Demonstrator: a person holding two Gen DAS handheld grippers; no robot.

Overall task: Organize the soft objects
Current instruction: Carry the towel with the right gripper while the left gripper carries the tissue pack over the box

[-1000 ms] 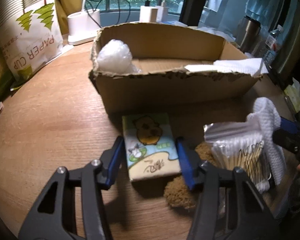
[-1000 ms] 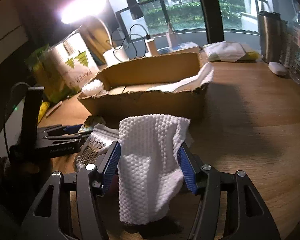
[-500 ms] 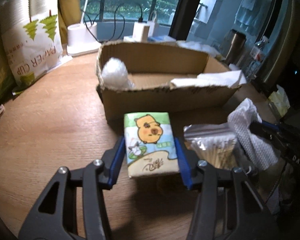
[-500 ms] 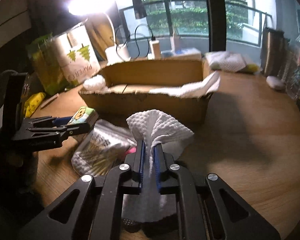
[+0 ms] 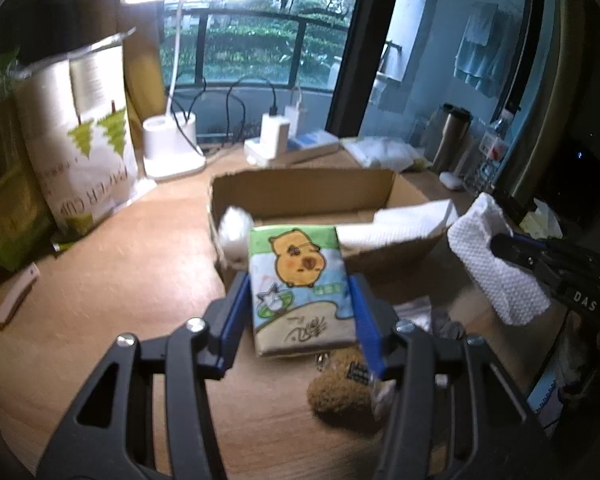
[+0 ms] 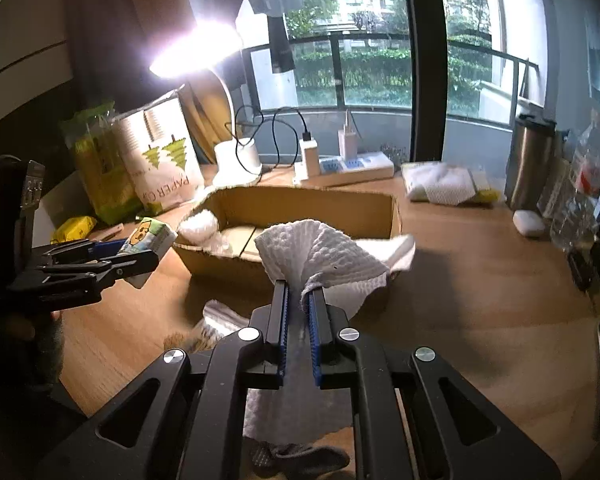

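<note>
Cardboard box (image 5: 300, 196) at twelve o'clock; left gripper (image 5: 302, 316), jaws clamping tissue pack (image 5: 302, 286), lifted off tabletop (image 5: 120, 280); right gripper (image 6: 298, 312), jaws pinched on white cloth (image 6: 320, 256); carry step; next, release both over box.

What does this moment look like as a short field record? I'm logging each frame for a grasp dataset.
left gripper: shut on tissue pack, lifted off the table
right gripper: shut on white cloth, bunched between the fingers
box: open, holds a white ball and a paper towel
left on table: brown plush, swab bag
</note>
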